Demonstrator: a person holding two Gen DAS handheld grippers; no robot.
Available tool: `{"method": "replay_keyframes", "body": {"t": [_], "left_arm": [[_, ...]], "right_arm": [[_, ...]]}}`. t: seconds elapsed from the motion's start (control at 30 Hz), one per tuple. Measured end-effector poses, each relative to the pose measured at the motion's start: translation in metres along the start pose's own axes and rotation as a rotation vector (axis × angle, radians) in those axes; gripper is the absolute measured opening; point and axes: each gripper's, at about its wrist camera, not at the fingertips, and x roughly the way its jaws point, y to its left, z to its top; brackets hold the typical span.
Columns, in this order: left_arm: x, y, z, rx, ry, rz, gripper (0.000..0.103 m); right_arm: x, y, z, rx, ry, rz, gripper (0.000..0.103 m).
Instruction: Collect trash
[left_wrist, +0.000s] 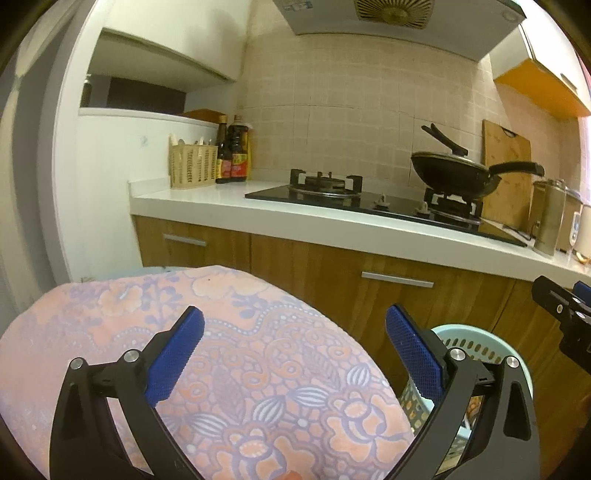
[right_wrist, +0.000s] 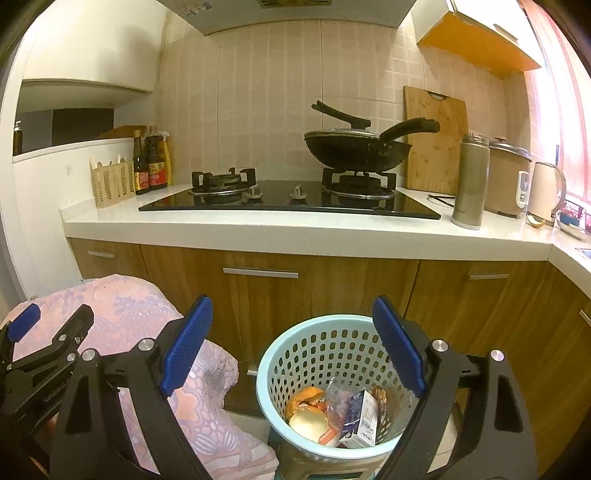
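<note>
A light blue perforated trash basket (right_wrist: 295, 343) stands on the floor by the wooden cabinets. Inside it lie orange peel (right_wrist: 308, 400), a clear wrapper and a small blue-and-white carton (right_wrist: 360, 419). My right gripper (right_wrist: 293, 339) is open and empty, hovering above the basket. My left gripper (left_wrist: 295, 349) is open and empty above a surface covered with pink floral cloth (left_wrist: 229, 350). The basket rim (left_wrist: 480, 341) shows behind the left gripper's right finger. The left gripper also appears at the left edge of the right wrist view (right_wrist: 48, 332).
A white countertop (right_wrist: 295, 230) carries a black gas hob, a covered black wok (right_wrist: 356, 147), a cutting board, a steel flask (right_wrist: 471, 181), a rice cooker and a kettle. Sauce bottles (right_wrist: 151, 164) and a beige utensil basket stand at the left. Cabinet doors with handles are below.
</note>
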Motion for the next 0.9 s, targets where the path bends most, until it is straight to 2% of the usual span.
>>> {"method": "replay_keyframes", "body": {"t": [0.33,0.9], "left_arm": [[0.0027,0.0049,0.0003,-0.023,0.017,-0.006,0.095],[0.0012,0.0039,0.0013,-0.009,0.012,-0.003,0.095]], "right_arm": [[-0.0088,0.0009,0.0029,0.004,-0.036,0.003,0.084],[-0.0041,0.0018,0.0002,0.003,-0.026,0.003,0.085]]}}
